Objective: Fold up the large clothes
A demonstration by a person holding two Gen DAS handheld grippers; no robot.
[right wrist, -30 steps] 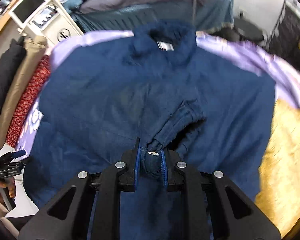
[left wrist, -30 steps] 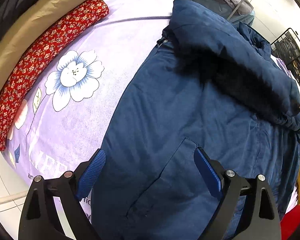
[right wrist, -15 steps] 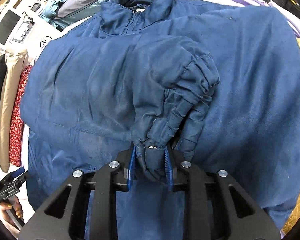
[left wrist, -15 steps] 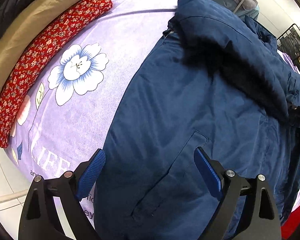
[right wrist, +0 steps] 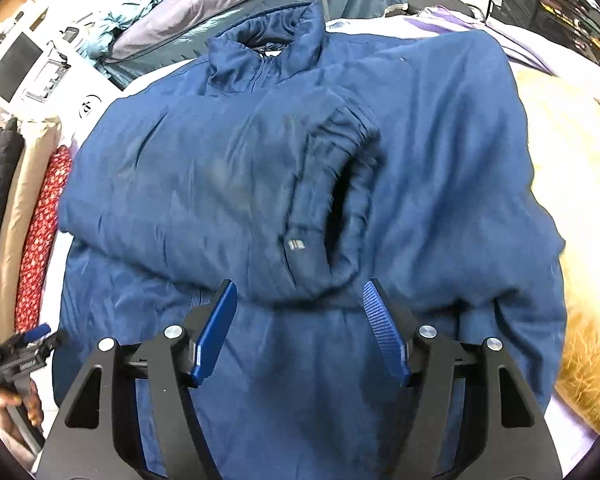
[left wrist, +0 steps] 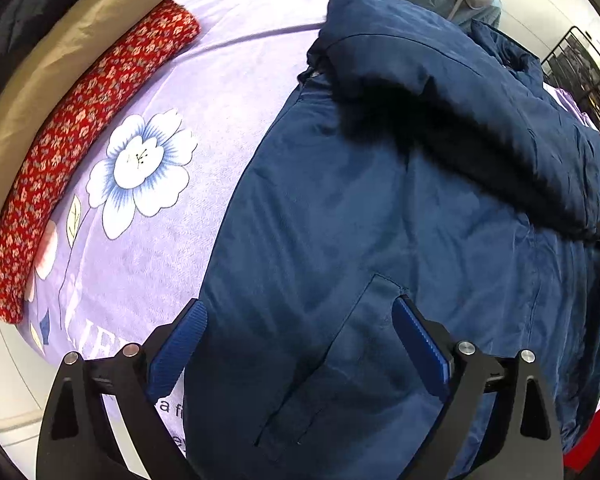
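Left wrist view: your left gripper (left wrist: 300, 340) hovers with jaws spread over the navy jacket (left wrist: 380, 240) on the lilac bedspread (left wrist: 220, 80), ready to grab. Right wrist view: your right gripper (right wrist: 298, 330) jaws are opening, nothing between them; the sleeve (right wrist: 324, 184) lies folded across the jacket's chest.

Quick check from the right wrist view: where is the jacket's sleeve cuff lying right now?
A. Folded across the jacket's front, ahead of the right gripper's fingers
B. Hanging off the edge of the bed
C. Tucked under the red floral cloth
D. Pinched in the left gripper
A: the sleeve cuff lies folded over the front of the navy jacket, and the right gripper, its jaws opening, has nothing between them.
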